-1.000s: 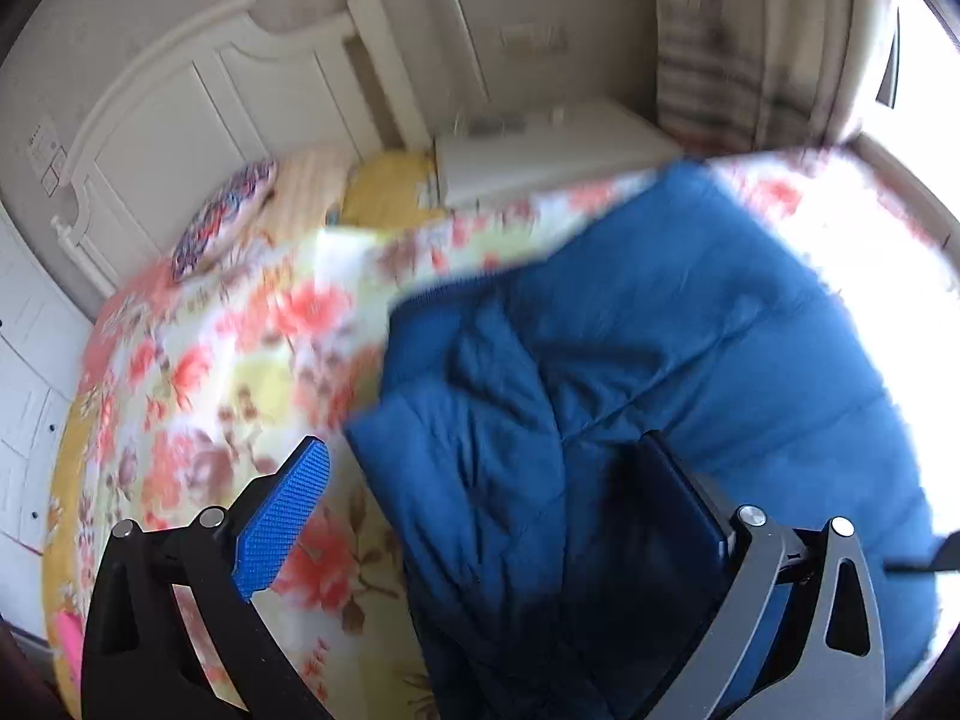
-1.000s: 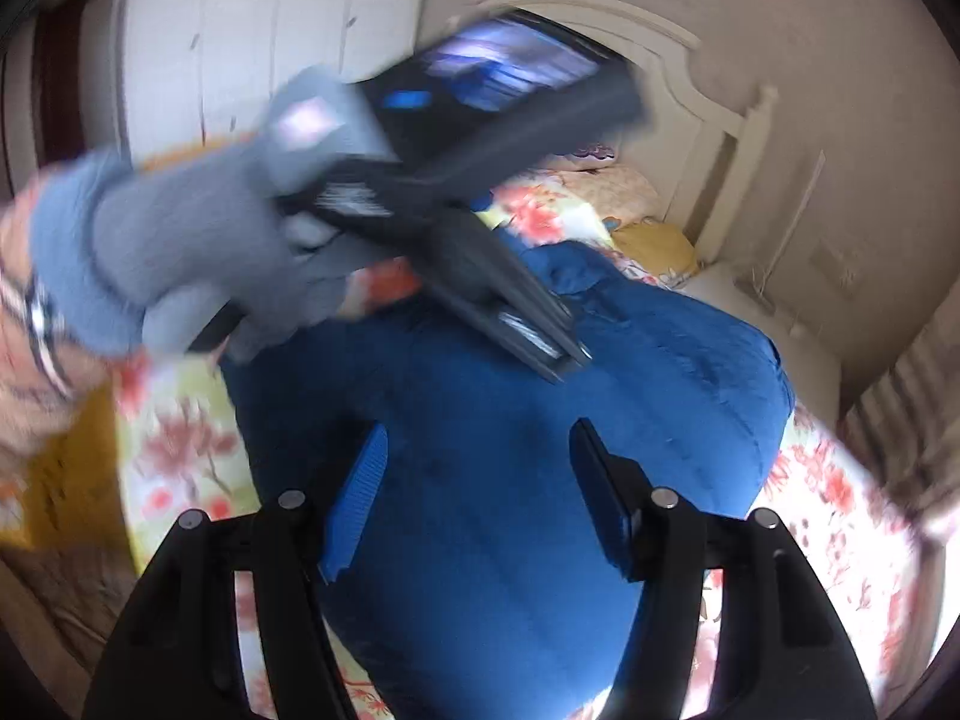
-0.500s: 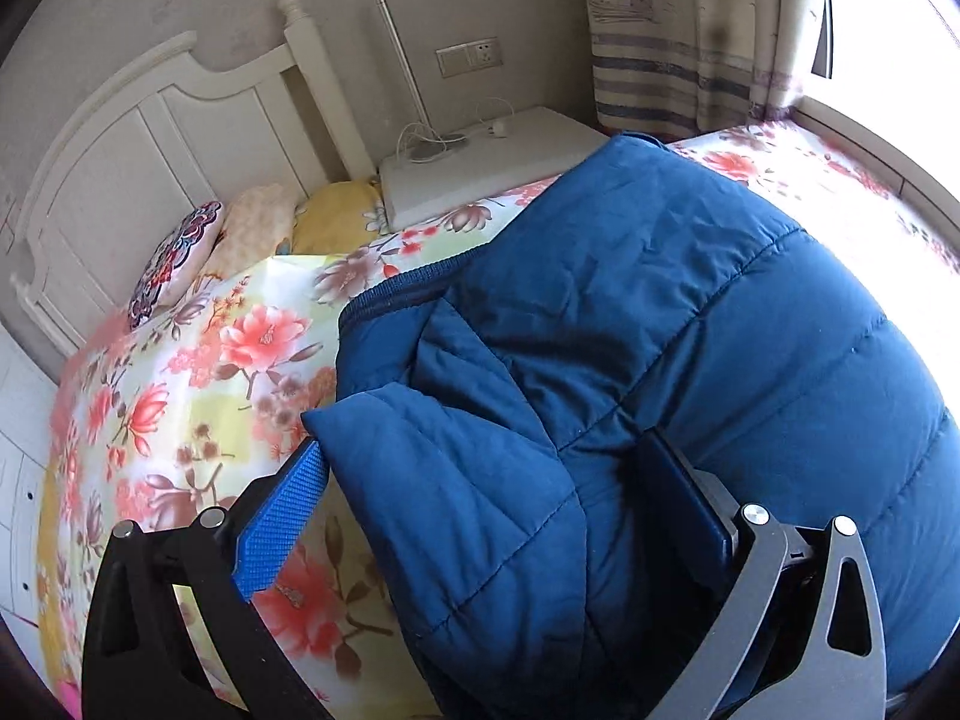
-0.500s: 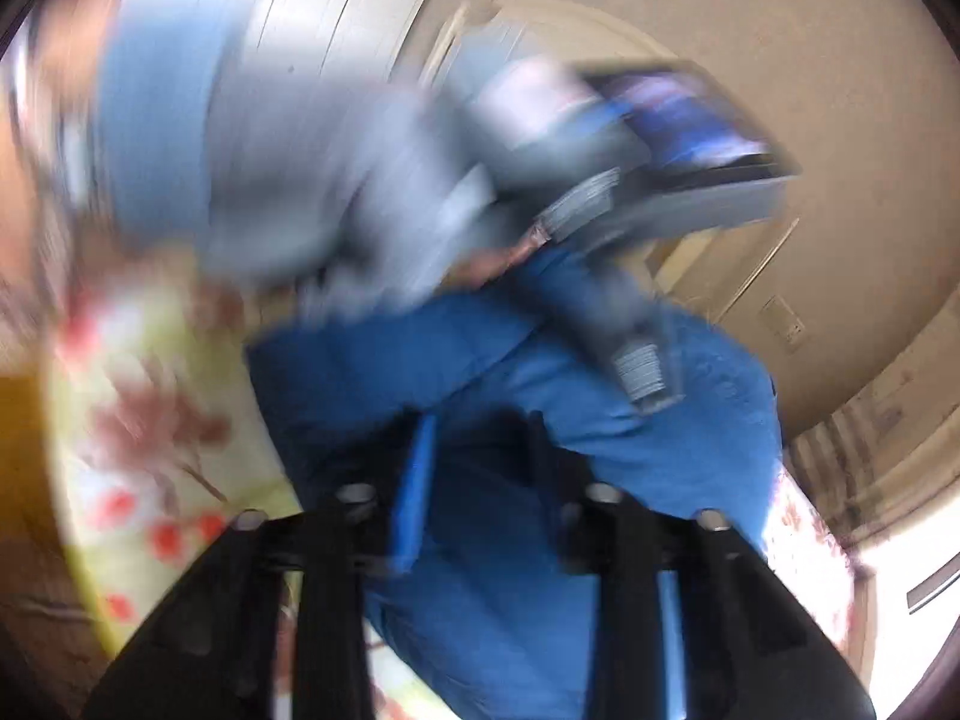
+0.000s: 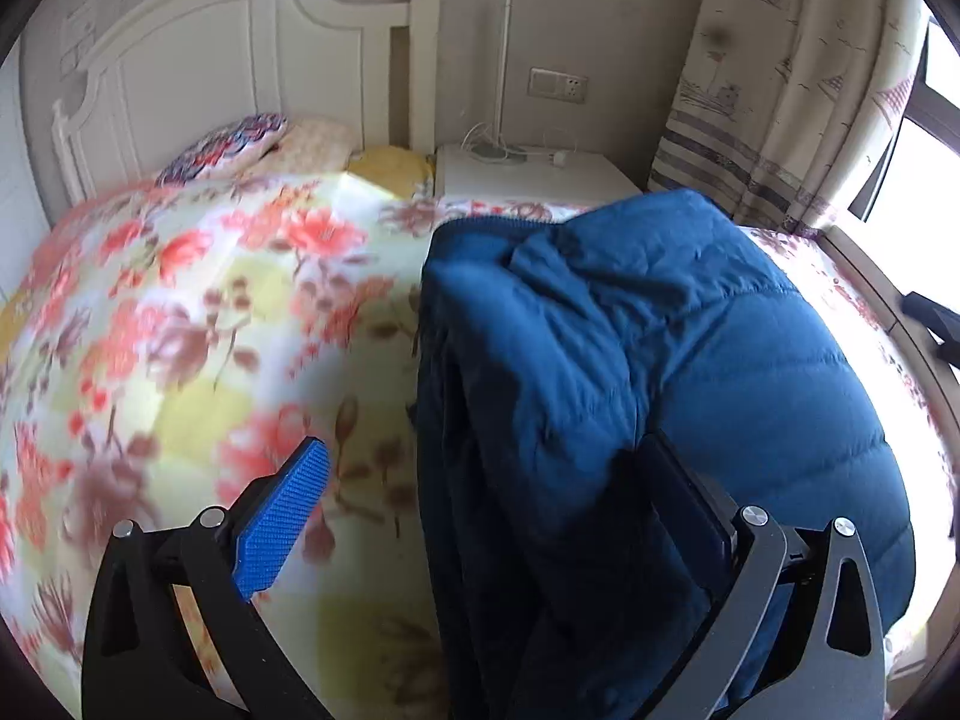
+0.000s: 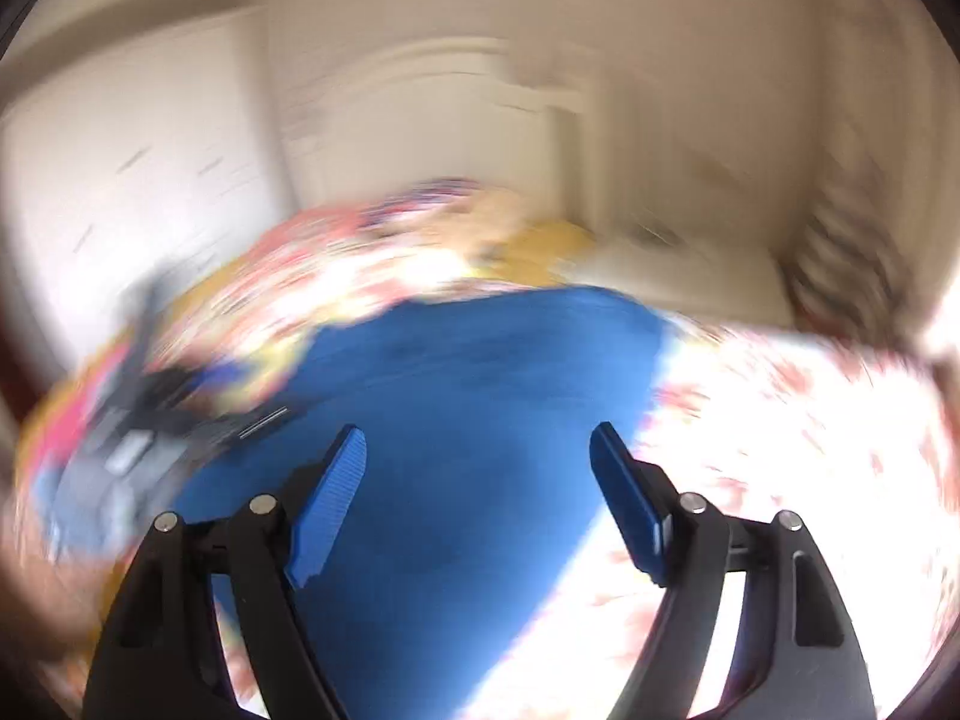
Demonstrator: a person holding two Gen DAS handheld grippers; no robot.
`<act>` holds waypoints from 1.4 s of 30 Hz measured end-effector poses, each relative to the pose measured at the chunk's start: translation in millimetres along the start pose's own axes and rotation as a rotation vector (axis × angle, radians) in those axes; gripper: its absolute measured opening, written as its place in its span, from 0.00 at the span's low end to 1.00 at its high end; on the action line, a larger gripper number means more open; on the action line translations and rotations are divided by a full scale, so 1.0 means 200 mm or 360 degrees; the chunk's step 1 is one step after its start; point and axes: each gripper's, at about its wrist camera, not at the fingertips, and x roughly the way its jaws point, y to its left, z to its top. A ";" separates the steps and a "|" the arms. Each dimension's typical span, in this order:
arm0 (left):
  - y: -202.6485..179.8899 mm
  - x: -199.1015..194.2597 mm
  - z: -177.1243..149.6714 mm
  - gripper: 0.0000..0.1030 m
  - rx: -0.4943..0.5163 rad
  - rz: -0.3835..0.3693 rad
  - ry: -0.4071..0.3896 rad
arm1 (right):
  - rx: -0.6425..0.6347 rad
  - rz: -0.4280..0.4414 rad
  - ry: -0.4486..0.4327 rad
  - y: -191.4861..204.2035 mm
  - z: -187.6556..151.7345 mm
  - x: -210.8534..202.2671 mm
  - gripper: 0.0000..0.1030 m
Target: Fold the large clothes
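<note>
A blue quilted puffer jacket (image 5: 630, 360) lies bunched on the floral bedspread (image 5: 180, 330), filling the right half of the left wrist view. My left gripper (image 5: 486, 480) is open; a fold of the jacket hangs between the jaws and hides the right finger's pad, while the left blue pad (image 5: 282, 522) is bare. In the blurred right wrist view the jacket (image 6: 456, 396) spreads ahead, and my right gripper (image 6: 480, 468) is open and empty above it. The left gripper and gloved hand (image 6: 120, 450) show blurred at the left.
A white headboard (image 5: 228, 60) and pillows (image 5: 240, 141) are at the far end of the bed. A white nightstand (image 5: 534, 177) with a lamp stands beside it. A curtain (image 5: 780, 90) and bright window are at the right.
The right gripper has opened wide from nearly shut and swung fast, blurring its view. The left gripper shifted left, and the jacket edge now hangs between its jaws.
</note>
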 end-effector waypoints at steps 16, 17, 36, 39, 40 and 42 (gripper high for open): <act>0.05 0.00 -0.17 0.96 -0.0188 -0.0004 0.0076 | -0.0292 -0.0035 0.0390 0.01 0.28 0.65 0.60; 0.05 0.01 -0.17 0.96 -0.0187 -0.0018 0.0087 | -0.0120 0.0047 0.0351 -0.07 0.24 0.52 0.74; 0.19 0.12 -0.28 0.76 -0.0596 -0.0621 0.0137 | 0.0358 0.0618 0.0285 -0.03 -0.44 0.14 0.60; 0.10 0.11 -0.25 0.68 -0.0585 -0.0583 0.0049 | 0.0209 0.0518 0.0173 -0.03 -0.33 0.09 0.51; 0.07 0.12 -0.23 0.64 -0.0576 -0.0578 0.0020 | 0.0174 0.0476 0.0140 -0.04 -0.31 0.07 0.50; -0.03 0.17 -0.17 0.61 -0.0588 -0.0608 -0.0010 | 0.0140 0.0408 0.0080 -0.12 -0.24 0.03 0.48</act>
